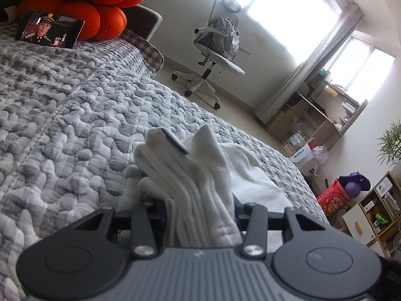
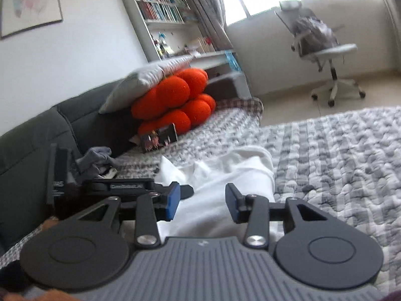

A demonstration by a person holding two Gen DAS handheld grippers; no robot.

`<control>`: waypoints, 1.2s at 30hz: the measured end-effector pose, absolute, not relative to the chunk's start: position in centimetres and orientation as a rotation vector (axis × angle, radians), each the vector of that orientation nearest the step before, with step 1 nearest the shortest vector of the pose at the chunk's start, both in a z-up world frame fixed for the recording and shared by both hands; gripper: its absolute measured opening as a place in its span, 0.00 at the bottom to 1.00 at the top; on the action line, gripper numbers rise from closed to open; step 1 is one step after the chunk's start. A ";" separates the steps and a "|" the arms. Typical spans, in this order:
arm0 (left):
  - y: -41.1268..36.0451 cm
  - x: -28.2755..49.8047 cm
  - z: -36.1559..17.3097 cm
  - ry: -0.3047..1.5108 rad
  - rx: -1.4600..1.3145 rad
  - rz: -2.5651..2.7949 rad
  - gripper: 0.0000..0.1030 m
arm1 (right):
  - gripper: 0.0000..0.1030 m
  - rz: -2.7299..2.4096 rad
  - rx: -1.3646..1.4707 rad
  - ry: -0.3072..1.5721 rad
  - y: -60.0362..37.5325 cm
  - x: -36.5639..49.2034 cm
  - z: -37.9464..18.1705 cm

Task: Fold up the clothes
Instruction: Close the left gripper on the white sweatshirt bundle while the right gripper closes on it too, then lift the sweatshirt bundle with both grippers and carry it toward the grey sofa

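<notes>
The white garment [image 1: 200, 180] lies bunched on the bed, on the grey-and-white quilted bedspread [image 1: 62, 125], and one ribbed white fold of it is gathered up and pulled between the fingers of the left gripper [image 1: 200, 215]. Those fingers are closed tight on that fold, the cloth filling the whole gap between them; a thin dark strip, perhaps a label, sits on the raised part. From the right wrist view the same garment [image 2: 225, 175] spreads out flat beneath the right gripper [image 2: 203, 200], whose blue-padded fingers [image 2: 173, 200] stand apart with nothing between them, poised just above the cloth. The other gripper's black body shows at the left edge of that view.

Farther up the bed, an orange knobbly cushion [image 1: 85, 7] rests against the dark grey headboard [image 2: 37, 130], with a pale pillow [image 2: 145, 80] leaning on top of it and a tablet [image 1: 50, 28] showing a uniformed figure propped just in front. A small grey crumpled cloth [image 2: 97, 158] lies near the headboard. Beyond the bed stands a white office chair [image 1: 213, 57] with a grey backpack on its seat, under bright windows, with a bookshelf [image 2: 160, 12] along the wall.
</notes>
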State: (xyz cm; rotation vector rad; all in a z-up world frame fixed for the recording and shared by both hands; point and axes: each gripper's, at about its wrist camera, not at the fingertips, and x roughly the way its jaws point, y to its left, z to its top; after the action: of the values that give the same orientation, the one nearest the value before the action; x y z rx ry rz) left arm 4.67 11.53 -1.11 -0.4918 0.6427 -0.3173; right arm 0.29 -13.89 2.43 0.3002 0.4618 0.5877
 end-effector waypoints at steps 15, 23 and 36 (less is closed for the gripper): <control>10.9 4.0 -0.9 0.625 -0.460 -0.291 0.43 | 0.05 0.487 0.302 0.591 -13.4 2.0 0.9; 10.2 3.4 -0.9 0.601 -0.408 -0.277 0.43 | 0.05 0.477 0.272 0.575 -13.1 1.9 0.6; 9.9 3.1 -0.9 0.583 -0.381 -0.271 0.45 | 0.05 0.475 0.255 0.550 -13.0 1.3 0.9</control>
State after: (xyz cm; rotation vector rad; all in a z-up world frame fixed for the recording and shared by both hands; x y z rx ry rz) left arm 3.11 9.90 -0.86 -0.3809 0.5835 -0.2709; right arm 1.26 -13.03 0.91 0.2548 0.5496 0.4752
